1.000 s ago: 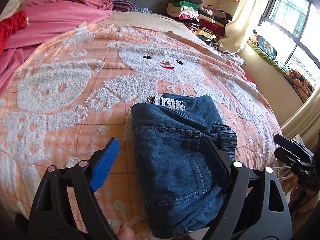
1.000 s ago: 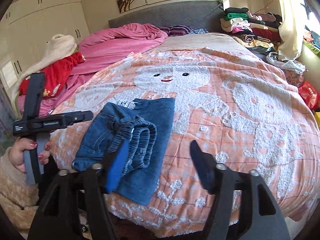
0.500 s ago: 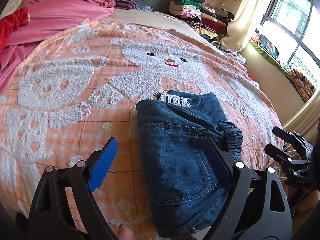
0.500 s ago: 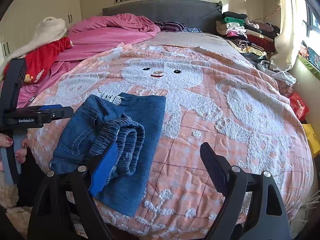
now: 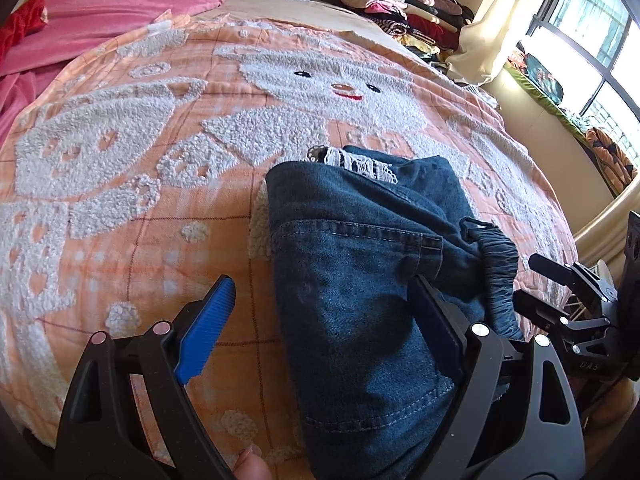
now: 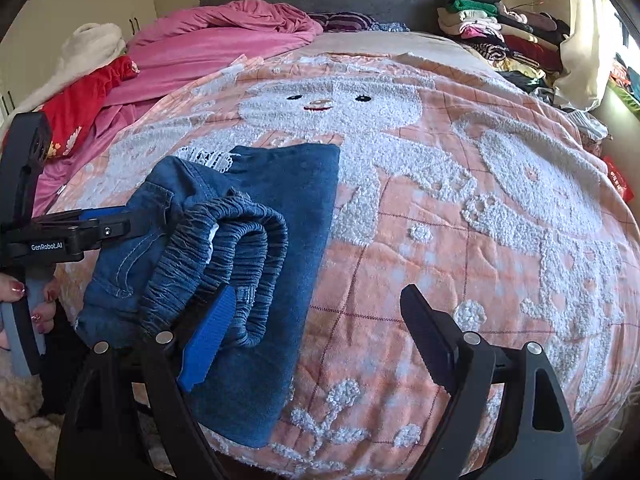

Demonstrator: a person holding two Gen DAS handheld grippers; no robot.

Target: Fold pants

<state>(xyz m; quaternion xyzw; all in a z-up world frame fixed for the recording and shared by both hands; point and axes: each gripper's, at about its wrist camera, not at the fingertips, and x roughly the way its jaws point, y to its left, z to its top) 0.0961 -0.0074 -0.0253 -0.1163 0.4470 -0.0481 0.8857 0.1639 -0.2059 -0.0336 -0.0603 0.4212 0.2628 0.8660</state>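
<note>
A: Where do the dark blue denim pants with the gathered elastic waistband (image 6: 224, 248) lie?

B: Folded into a thick bundle at the near edge of the peach-and-white tufted bedspread with the bear pattern (image 5: 132, 184), with a strip of white lace trim (image 5: 360, 166) peeking out at the far end. The waistband is doubled over on top, toward the right-hand side of the bundle in the left wrist view.

A: And the left black two-finger gripper with blue ribbed pads (image 5: 320, 316)?

B: Its jaws stand wide apart and hold nothing. The denim lies between and under them; one finger is over bare bedspread, the other over the pants beside the waistband.

A: The right black two-finger gripper (image 6: 316, 312)?

B: Also spread wide, with nothing clamped. Its jaws have just been opening. Its blue pad (image 6: 208, 340) sits right at the waistband loop; I cannot tell whether it touches. The other finger is over bare bedspread.

A: Anything else?

B: A crumpled pink blanket (image 6: 224, 36) and a stack of folded clothes (image 6: 496, 28) at the head of the bed.
</note>
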